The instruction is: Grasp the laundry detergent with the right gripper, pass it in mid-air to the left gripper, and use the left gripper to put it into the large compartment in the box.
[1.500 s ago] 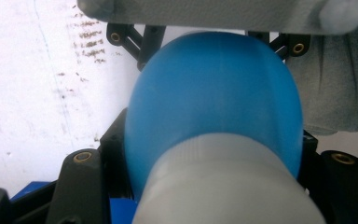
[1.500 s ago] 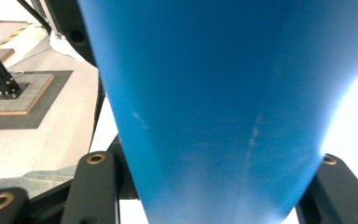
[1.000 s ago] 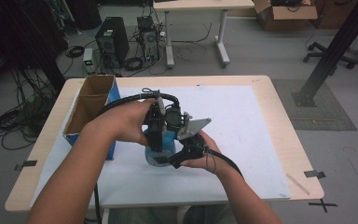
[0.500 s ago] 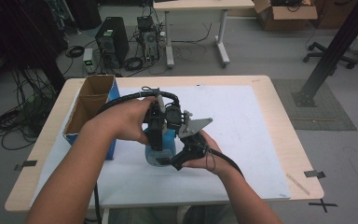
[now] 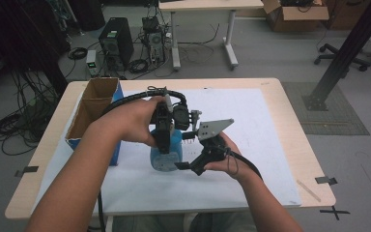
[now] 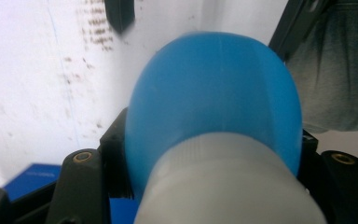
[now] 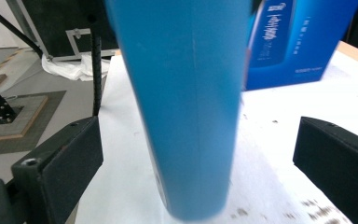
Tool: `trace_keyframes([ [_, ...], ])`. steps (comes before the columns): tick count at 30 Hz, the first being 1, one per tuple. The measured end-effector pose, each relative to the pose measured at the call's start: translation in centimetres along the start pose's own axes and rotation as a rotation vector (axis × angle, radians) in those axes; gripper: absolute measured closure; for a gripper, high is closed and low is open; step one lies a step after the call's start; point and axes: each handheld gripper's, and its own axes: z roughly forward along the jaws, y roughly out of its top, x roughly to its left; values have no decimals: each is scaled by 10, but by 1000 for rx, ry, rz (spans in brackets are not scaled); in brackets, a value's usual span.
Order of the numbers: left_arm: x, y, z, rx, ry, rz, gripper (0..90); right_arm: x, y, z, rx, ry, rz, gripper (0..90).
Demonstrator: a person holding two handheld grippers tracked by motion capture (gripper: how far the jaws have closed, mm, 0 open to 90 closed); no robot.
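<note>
A blue bottle with a pale cap stands on the white sheet near the table's middle. My left gripper comes down from above and is shut on its upper part; in the left gripper view the bottle is wedged between the two jaws of the left gripper. My right gripper lies level at the bottle's right. Its jaws have just been opening. In the right gripper view the bottle's body stands between the pads of the right gripper, with a gap on each side.
An open blue cardboard box stands at the table's left, close behind the bottle. The white sheet covers most of the wooden table. Cables, computers and another table stand on the floor beyond.
The right gripper's jaws have spread apart from the bottle's body, and that hand has drawn slightly away to the right. The left gripper and the bottle have stayed put.
</note>
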Motion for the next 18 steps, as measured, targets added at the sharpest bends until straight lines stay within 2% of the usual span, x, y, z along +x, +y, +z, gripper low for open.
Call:
trace_keyframes([
  [2,4,0,-2,19,-28,-48,383,0,0,-8,7,-12,-13,13],
  [4,4,0,-3,29,-29,-55,383,-1,1,-12,9,-16,-16,12],
  [5,6,-1,-4,32,-23,-85,383,-1,1,-20,10,-24,-25,11],
  [8,8,-3,-6,38,-14,-116,383,-2,2,-28,14,-34,-28,10],
  [9,10,-4,-8,37,-11,-138,383,-2,2,-32,17,-39,-31,10],
  [10,13,-6,-10,33,-11,-185,383,-3,2,-40,25,-48,-35,11],
  [11,13,-6,-10,33,-11,-185,383,-3,2,-40,25,-48,-35,11],
  [12,14,-8,-11,26,-10,-209,383,-3,2,-47,34,-59,-37,11],
  [15,18,-12,-17,4,-9,-278,382,-5,1,-54,47,-67,-37,12],
  [16,20,-15,-20,-11,-4,-320,382,-7,2,-61,61,-81,-42,11],
  [17,20,-15,-20,-11,-4,-320,382,-8,2,-64,69,-86,-43,11],
  [18,21,-16,-22,-17,-2,-339,382,-8,2,-64,69,-86,-43,11],
])
